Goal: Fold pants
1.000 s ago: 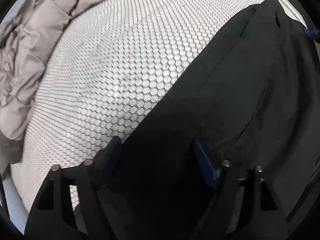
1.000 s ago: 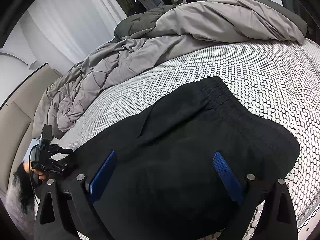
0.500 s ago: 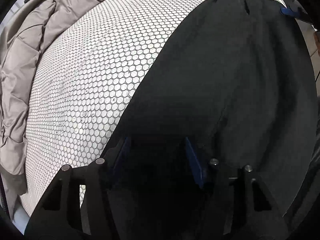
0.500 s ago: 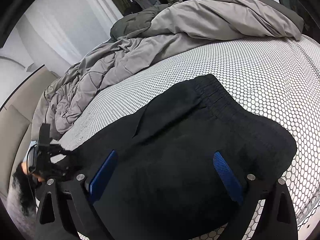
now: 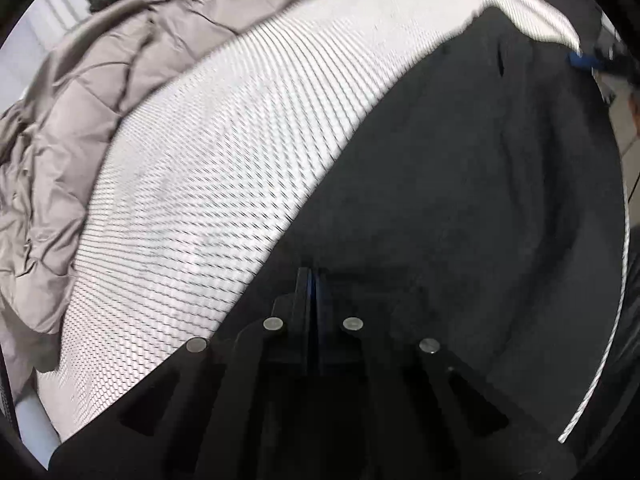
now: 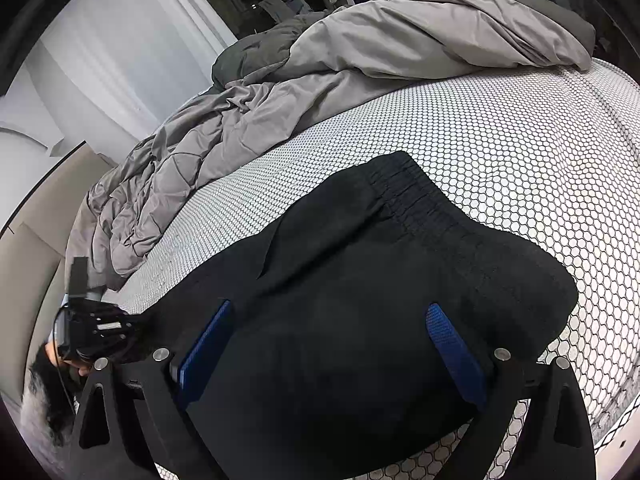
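Left gripper (image 5: 311, 280) has its fingers pressed together, no gap visible, right at the near edge of the black pants (image 5: 460, 200); whether a fold of cloth is actually pinched between the pads can't be told, everything there is dark on dark. Right gripper (image 6: 328, 340) has its fingers spread wide, hovering over the waistband end of the pants with nothing between the pads. The pants lie flat on the bed's honeycomb-print sheet (image 6: 520, 152), near the front edge, with the elastic waistband (image 6: 416, 200) on the side away from the right camera. Risks: if the left pads only caught a thin layer or nothing, a lift will slip off or drag one layer and leave the leg bunched. The left view is motion-blurred, so a fast pull could skew the fold line. With the right fingers not gripping, the waistband end isn't pinned and may slide toward the bed edge. Farther back the rumpled grey duvet (image 6: 320, 92) could snag a wide sweep. No containers in view; nothing to report there.
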Demonstrator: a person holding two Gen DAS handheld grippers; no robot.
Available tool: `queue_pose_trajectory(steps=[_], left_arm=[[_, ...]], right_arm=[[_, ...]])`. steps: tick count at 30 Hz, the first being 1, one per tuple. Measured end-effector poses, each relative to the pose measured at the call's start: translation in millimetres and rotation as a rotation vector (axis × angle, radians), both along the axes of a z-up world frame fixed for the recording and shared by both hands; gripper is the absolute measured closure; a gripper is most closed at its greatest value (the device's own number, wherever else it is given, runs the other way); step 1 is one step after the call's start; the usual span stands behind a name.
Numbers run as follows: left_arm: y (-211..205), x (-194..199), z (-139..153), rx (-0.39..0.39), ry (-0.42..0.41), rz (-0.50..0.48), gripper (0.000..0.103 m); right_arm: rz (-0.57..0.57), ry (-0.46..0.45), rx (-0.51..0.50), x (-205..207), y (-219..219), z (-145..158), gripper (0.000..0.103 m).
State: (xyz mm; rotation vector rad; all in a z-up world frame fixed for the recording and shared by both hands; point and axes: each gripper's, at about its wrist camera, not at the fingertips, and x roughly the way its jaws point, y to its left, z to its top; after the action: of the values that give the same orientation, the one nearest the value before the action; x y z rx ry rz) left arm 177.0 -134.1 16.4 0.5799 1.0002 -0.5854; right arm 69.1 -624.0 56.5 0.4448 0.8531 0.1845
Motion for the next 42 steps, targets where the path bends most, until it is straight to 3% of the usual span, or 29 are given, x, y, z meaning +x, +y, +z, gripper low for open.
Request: queue_pose_trajectory(steps=[3, 7, 9, 10, 11, 12, 13, 14, 15, 17, 23, 26, 29, 32, 33, 35, 37, 38, 39, 40, 42], left_arm=[[11, 18, 7, -0.006, -0.015, 0.05, 0.103], [6, 46, -19, 0.094, 0.04, 0.134, 0.102], [0, 32, -20, 0.083, 0.041, 0.163, 0.101], [4, 27, -15, 0.046, 0.039, 0.186, 0.099], [13, 15, -6, -0.027, 0.05, 0.225, 0.089], [24, 7, 3, -0.109, 0.064, 0.266, 0.07], [41, -4, 14, -0.208, 0.065, 0.331, 0.057], [52, -13, 20, -0.264, 0.048, 0.389, 0.032], [64, -27, 27, -0.319, 0.019, 0.457, 0.025], [83, -64, 37, -0.422, -0.024, 0.55, 0.025], [72, -157, 44, -0.653, -0.068, 0.629, 0.024], [32, -172, 33, -0.632, -0.063, 0.571, 0.024], [-1, -186, 19, -0.644, -0.047, 0.519, 0.024], [-20, -191, 1, -0.617, -0.007, 0.522, 0.024], [-21, -185, -5, -0.609, 0.0, 0.523, 0.024], [-28, -183, -14, -0.568, -0.006, 0.516, 0.024], [-32, -181, -24, -0.509, -0.021, 0.519, 0.024], [-33, -179, -29, -0.489, -0.017, 0.516, 0.024], [-33, -176, -33, -0.461, -0.015, 0.502, 0.024], [-36, -175, -36, -0.437, -0.027, 0.487, 0.024], [-39, -180, -36, -0.409, -0.05, 0.474, 0.023]], right_arm=[[-0.007, 0.0, 0.002, -1, -2, 0, 0.005], [-0.02, 0.005, 0.009, 0, -6, -2, 0.005], [-0.024, 0.007, 0.015, 1, -8, -3, 0.005], [-0.021, 0.006, 0.016, 1, -9, -2, 0.005], [-0.02, 0.003, 0.015, -1, -11, -2, 0.005], [-0.024, 0.0, 0.013, -2, -12, -1, 0.005], [-0.029, -0.004, 0.014, -3, -18, -1, 0.005], [-0.033, -0.006, 0.019, -5, -24, -1, 0.005], [-0.039, -0.006, 0.024, -8, -28, -2, 0.005], [-0.077, -0.006, 0.041, -13, -43, -2, 0.005], [-0.15, -0.017, 0.146, -39, -89, -7, 0.006], [-0.114, 0.049, 0.255, -35, -94, -30, 0.022], [-0.136, 0.146, 0.249, -24, -92, -52, 0.047], [-0.145, 0.086, 0.311, -23, -93, -48, 0.08], [-0.129, 0.037, 0.304, -27, -90, -38, 0.084], [-0.104, -0.054, 0.241, -42, -84, -14, 0.086], [-0.11, -0.037, 0.199, -48, -85, -15, 0.086], [-0.136, 0.038, 0.14, -44, -86, -27, 0.083], [-0.153, 0.105, 0.072, -42, -86, -37, 0.068], [-0.153, 0.157, 0.013, -38, -86, -45, 0.063], [-0.144, 0.114, 0.004, -43, -88, -37, 0.055]])
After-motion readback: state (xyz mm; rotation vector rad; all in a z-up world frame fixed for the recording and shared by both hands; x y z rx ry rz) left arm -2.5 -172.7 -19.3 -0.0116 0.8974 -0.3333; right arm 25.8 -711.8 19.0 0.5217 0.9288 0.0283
